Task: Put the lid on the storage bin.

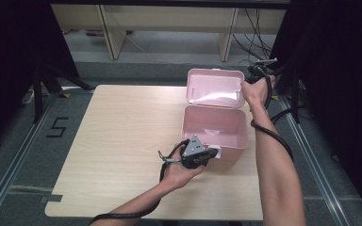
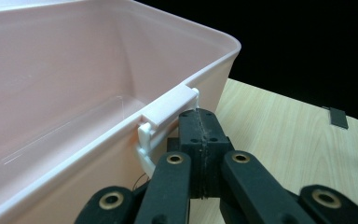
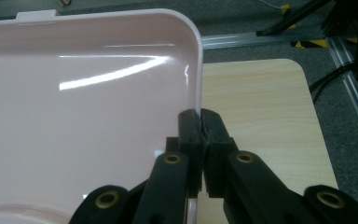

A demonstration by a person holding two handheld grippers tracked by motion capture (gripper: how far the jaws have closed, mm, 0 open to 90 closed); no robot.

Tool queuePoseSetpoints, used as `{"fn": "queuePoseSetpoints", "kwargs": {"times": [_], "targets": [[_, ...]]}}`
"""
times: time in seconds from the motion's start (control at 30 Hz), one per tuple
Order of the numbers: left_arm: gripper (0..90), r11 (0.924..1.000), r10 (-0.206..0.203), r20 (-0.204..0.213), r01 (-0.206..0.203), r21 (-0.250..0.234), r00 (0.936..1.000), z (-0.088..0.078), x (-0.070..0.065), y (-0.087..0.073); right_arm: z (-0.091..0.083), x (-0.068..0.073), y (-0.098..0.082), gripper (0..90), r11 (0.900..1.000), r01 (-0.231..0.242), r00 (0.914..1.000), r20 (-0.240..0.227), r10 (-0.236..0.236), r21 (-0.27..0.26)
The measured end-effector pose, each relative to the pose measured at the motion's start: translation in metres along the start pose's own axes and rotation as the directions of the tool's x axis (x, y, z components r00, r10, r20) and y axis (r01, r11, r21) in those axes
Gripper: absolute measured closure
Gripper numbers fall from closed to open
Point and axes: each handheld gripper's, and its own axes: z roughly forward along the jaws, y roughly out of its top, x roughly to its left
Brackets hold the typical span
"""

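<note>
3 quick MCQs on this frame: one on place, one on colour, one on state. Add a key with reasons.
1. Where on the table does the box stand?
A. at the person's right side
B. at the left edge
C. at the near left corner

2. What colour is the box?
A. blue
B. pink
C. green

3. How is the lid?
A. shut and latched
B. lying apart on the table
C. swung open and upright

Key: 1 A, the high view shows the box toward the right edge. 2 B, body and lid are pink, with a white latch. 3 C, the lid stands up behind the box, with the right gripper shut on its rim; the left gripper is shut at the latch.
</note>
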Motion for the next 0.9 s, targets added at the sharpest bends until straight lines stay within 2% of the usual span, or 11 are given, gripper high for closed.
{"fn": "queuePoseSetpoints", "kwargs": {"times": [0.2,0.23,0.3,0.33,0.4,0.6,0.67,0.73,0.8,0.87,0.9], "targets": [[90.0,1.0000,-0.005,-0.001,0.005,-0.001,1.0000,0.000,0.000,0.000,-0.006,0.000,0.000,89.7,1.000,0.015,0.9999,-0.001,-0.015,-0.027],[90.0,1.0000,-0.005,-0.001,0.005,-0.001,1.0000,0.000,0.000,0.000,-0.007,0.002,0.000,89.8,1.000,-0.016,0.9998,-0.006,0.016,-0.025],[90.0,1.0000,-0.007,-0.001,0.007,-0.002,1.0000,0.000,0.000,0.001,-0.008,0.000,0.000,89.9,0.999,0.018,0.9998,-0.003,-0.018,-0.036],[90.0,1.0000,-0.006,-0.001,0.006,-0.001,1.0000,0.000,0.000,0.001,-0.010,0.003,0.000,89.9,0.999,-0.014,0.9999,-0.010,0.014,-0.033],[90.0,1.0000,-0.007,-0.001,0.007,-0.002,1.0000,0.001,0.000,0.001,-0.012,0.000,0.000,89.9,0.998,0.033,0.9994,-0.002,-0.034,-0.050],[90.0,1.0000,-0.007,-0.003,0.007,0.000,1.0000,0.000,0.000,0.001,-0.017,0.002,-0.003,89.9,0.997,0.025,0.9996,-0.009,-0.026,-0.073],[90.0,1.0000,-0.010,-0.003,0.010,-0.002,1.0000,0.001,0.000,0.001,-0.018,-0.002,-0.003,89.9,0.993,0.077,0.9968,-0.016,-0.079,-0.092],[90.0,0.9999,-0.014,-0.002,0.014,-0.004,0.9999,0.001,0.000,0.000,-0.020,0.003,-0.005,89.9,0.996,0.005,0.9999,-0.015,-0.007,-0.089],[90.0,0.9999,-0.016,-0.001,0.016,-0.007,0.9999,0.001,0.000,0.000,-0.021,-0.002,-0.004,89.9,0.993,0.069,0.9974,-0.017,-0.071,-0.101],[90.0,0.9998,-0.021,-0.004,0.021,-0.007,0.9998,0.001,0.000,0.000,-0.023,0.001,-0.006,89.9,0.994,0.045,0.9988,-0.013,-0.046,-0.100],[90.0,0.9998,-0.020,-0.003,0.020,-0.007,0.9998,0.001,0.000,0.000,-0.024,-0.001,-0.006,89.9,0.992,0.068,0.9975,-0.011,-0.070,-0.105]]}}
